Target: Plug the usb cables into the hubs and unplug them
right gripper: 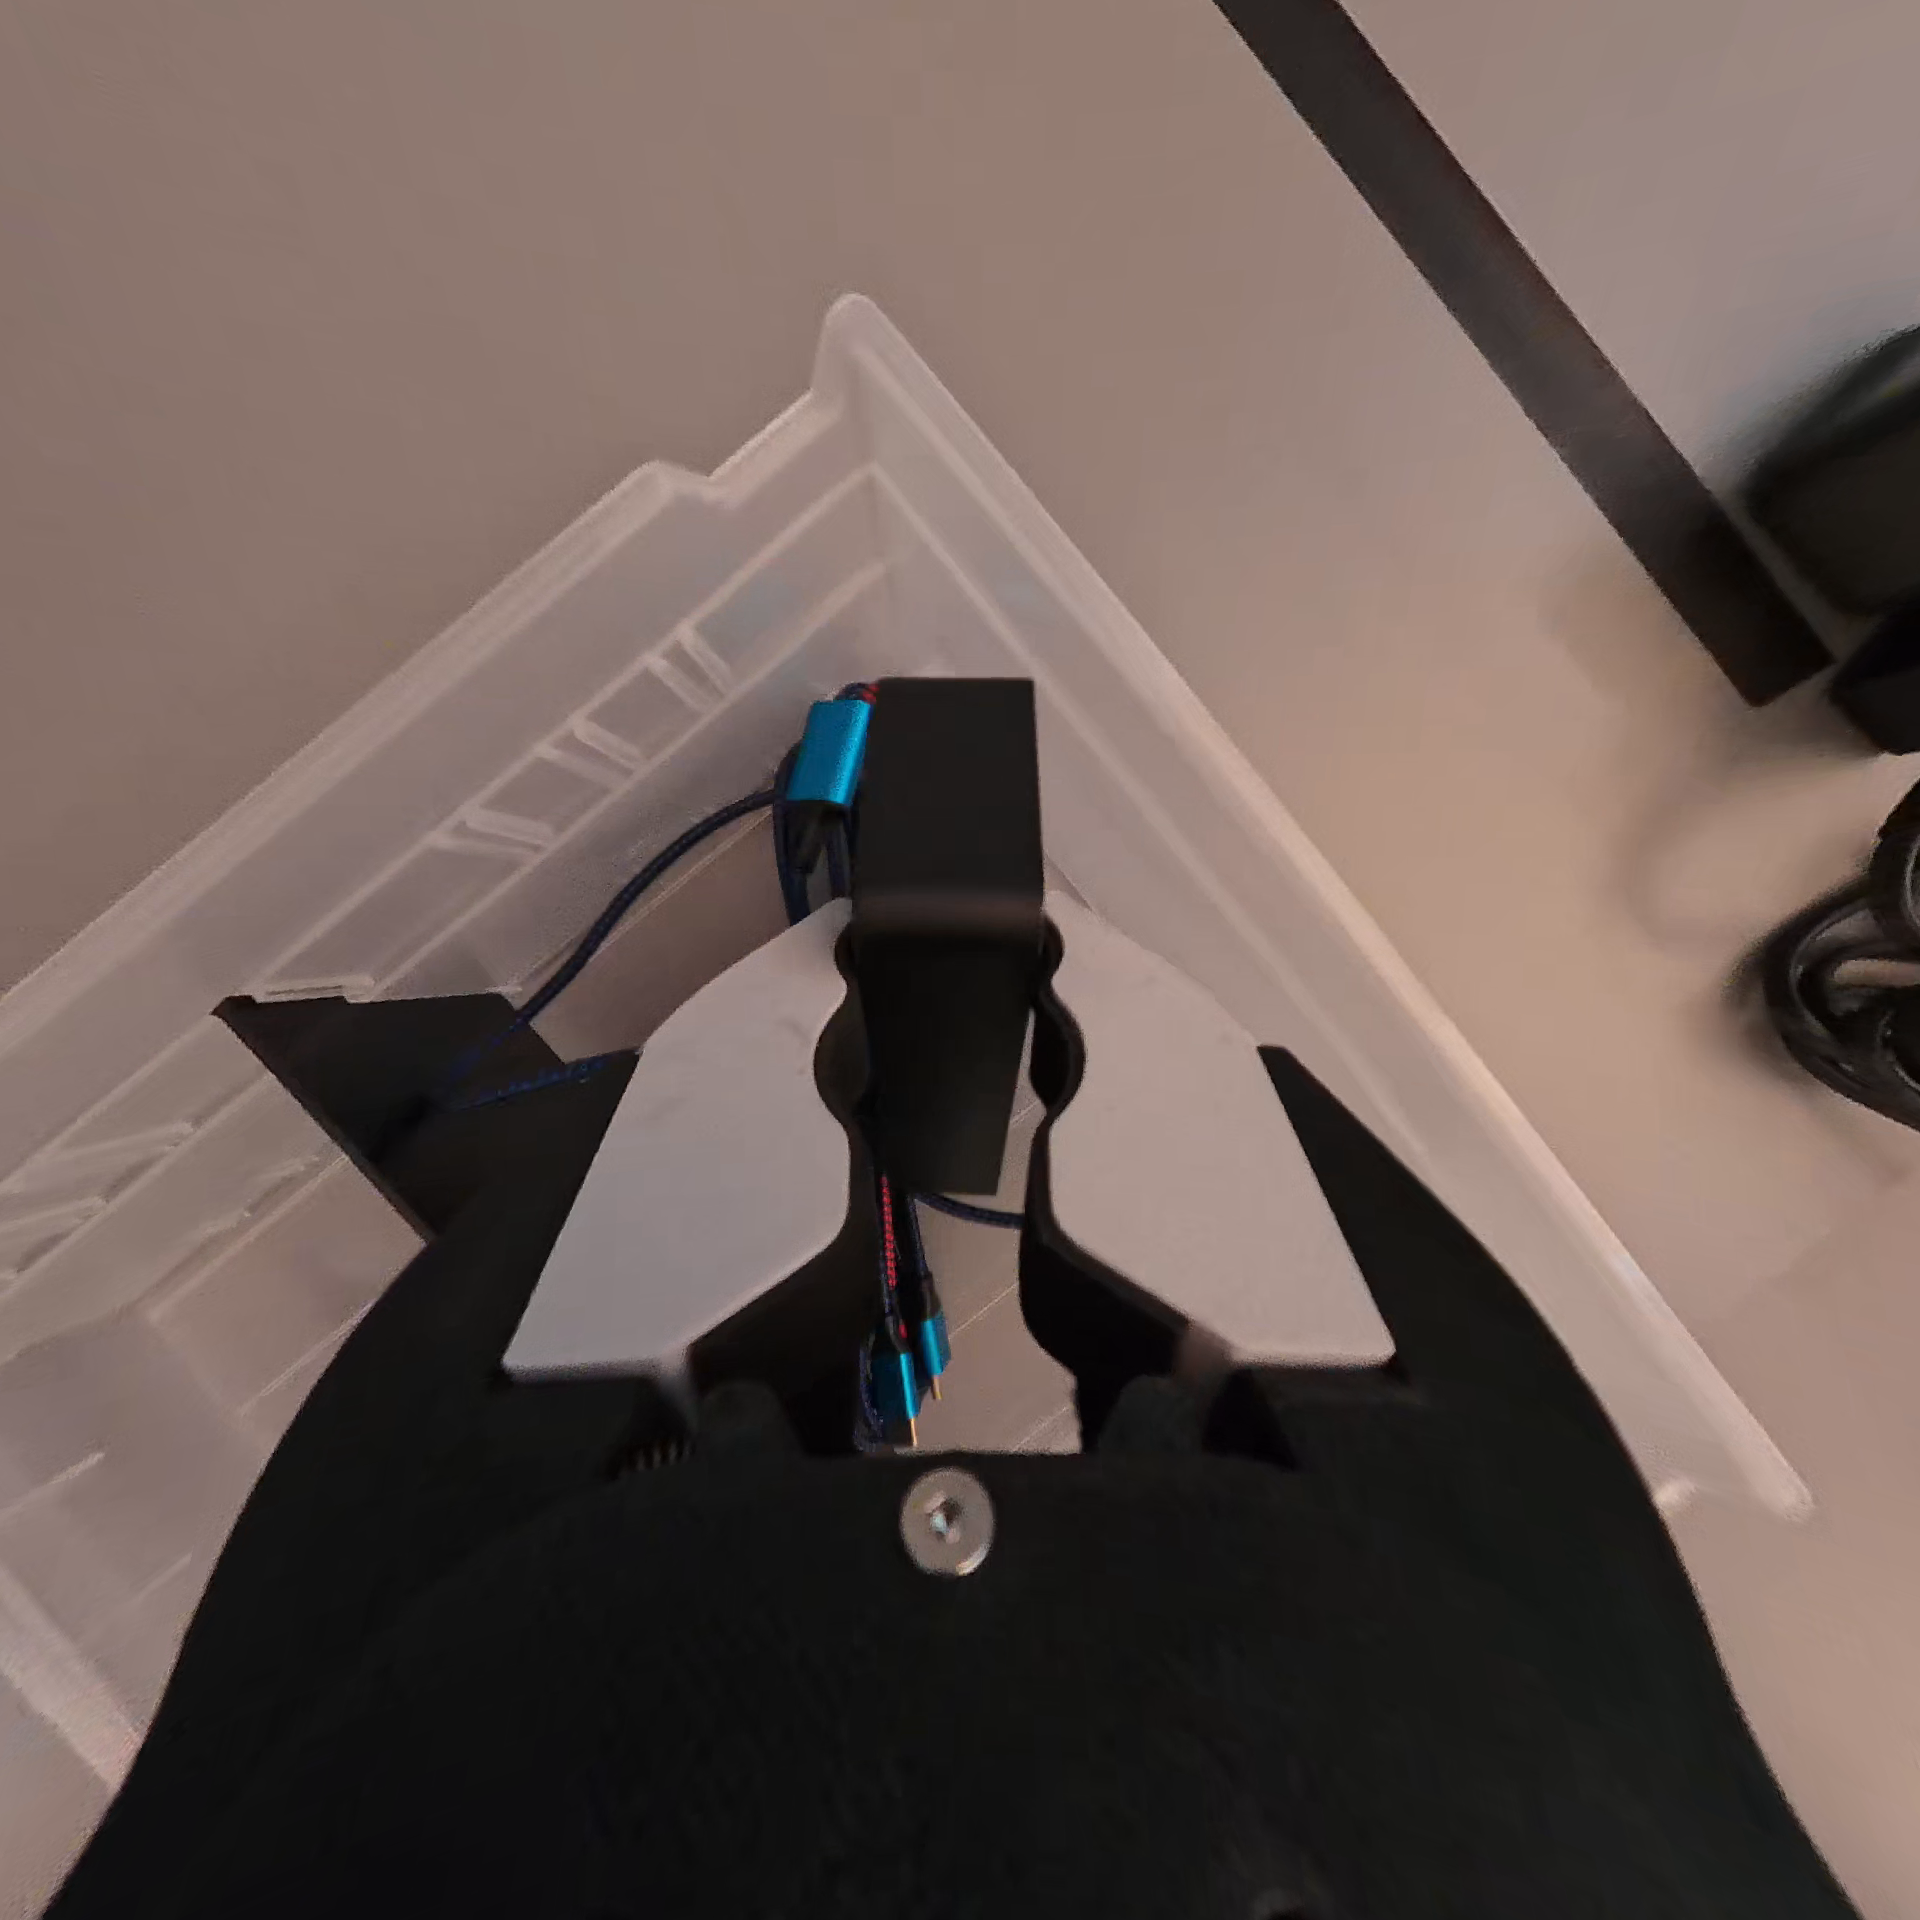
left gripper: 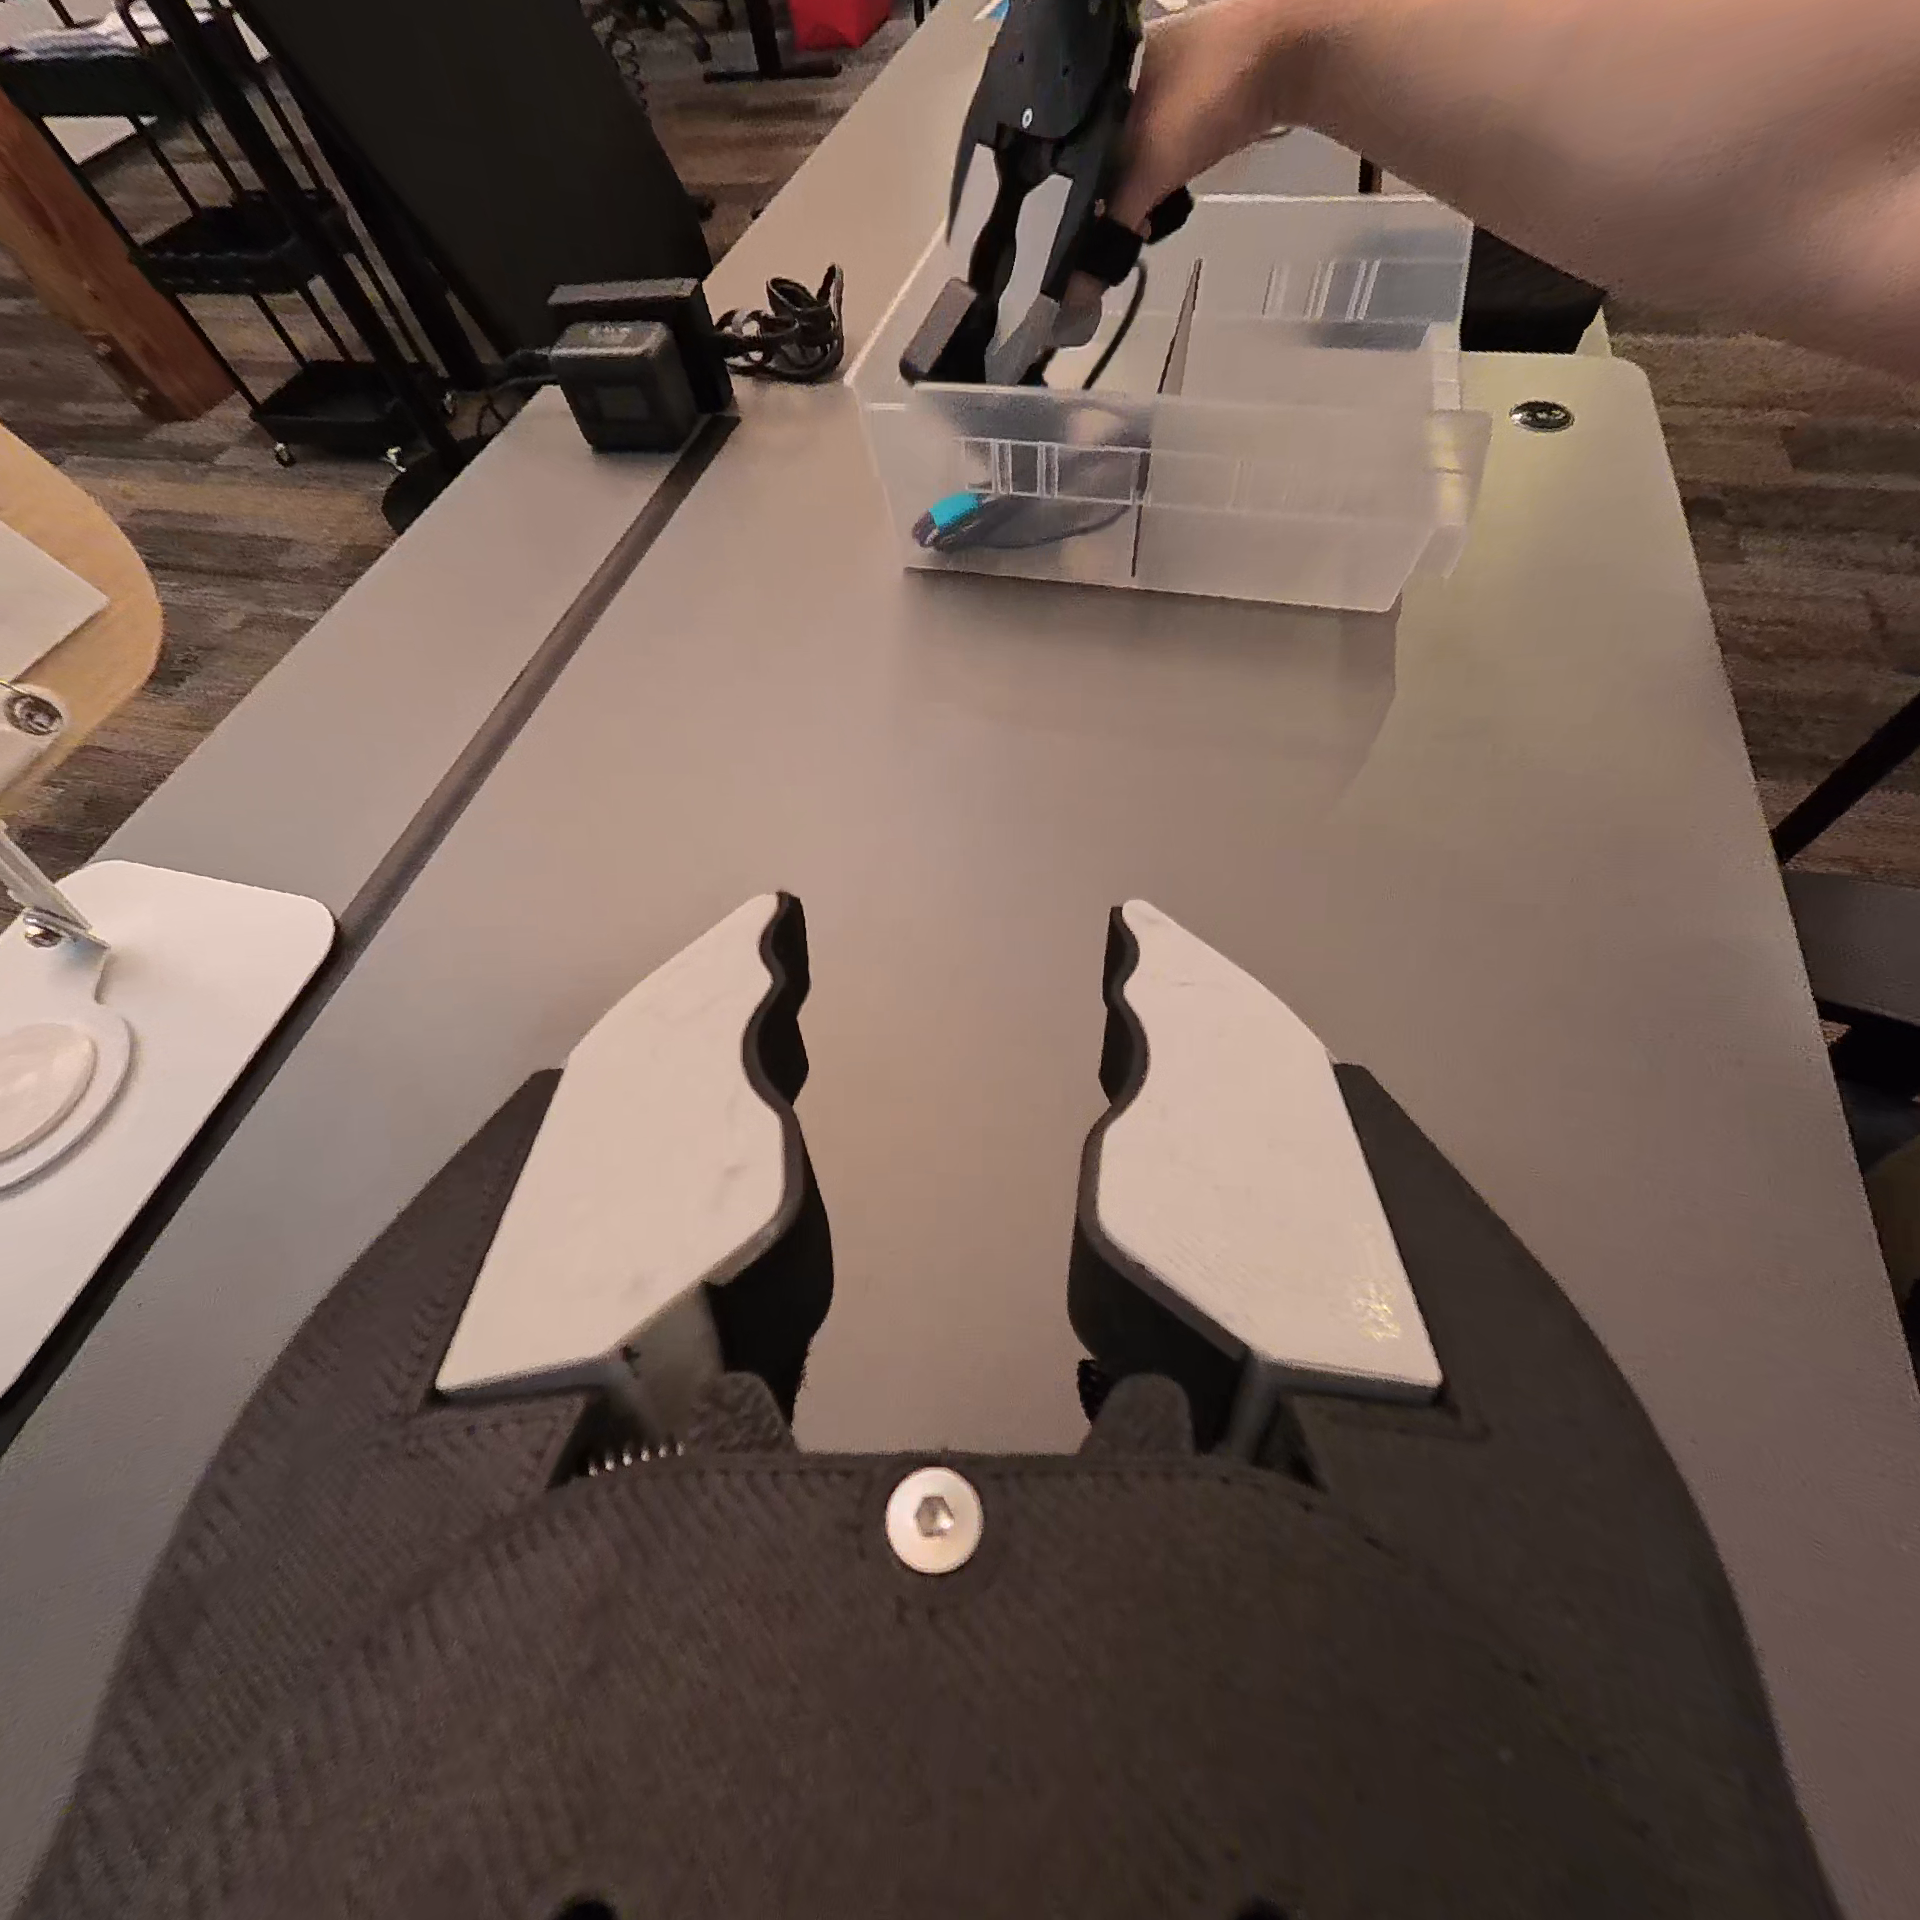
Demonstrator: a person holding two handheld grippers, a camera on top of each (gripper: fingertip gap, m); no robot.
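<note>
My right tongs clamp the black hub above the clear bin's corner, blue cable beside it inside. My left tongs gape empty over the desk.

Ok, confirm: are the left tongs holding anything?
No, the left tongs are open over the bare grey table.

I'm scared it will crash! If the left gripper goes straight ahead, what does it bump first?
Probably the clear plastic bin, far ahead. The open left gripper points along bare grey desk until then, though height is hard to judge.
</note>
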